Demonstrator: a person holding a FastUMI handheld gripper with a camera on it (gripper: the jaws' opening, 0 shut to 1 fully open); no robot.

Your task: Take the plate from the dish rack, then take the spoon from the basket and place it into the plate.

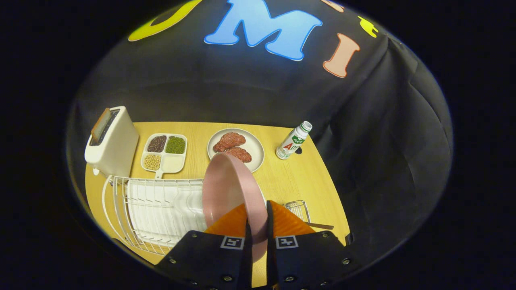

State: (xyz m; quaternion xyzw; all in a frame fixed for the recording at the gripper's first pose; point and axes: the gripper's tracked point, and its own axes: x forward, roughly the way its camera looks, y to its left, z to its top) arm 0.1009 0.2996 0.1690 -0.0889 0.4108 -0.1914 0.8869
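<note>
Where tool (256, 225) grips, plate (225, 189) rim hidden

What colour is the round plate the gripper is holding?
Pink, seen in the gripper view: the round plate stands on edge, pinched between the gripper fingers.

You face black cloth wall (250, 92), folds hanging at its right side (creases catch light). Below sits wooden table (298, 181), pale yellow grain, brightly lit against dark surround.
</note>
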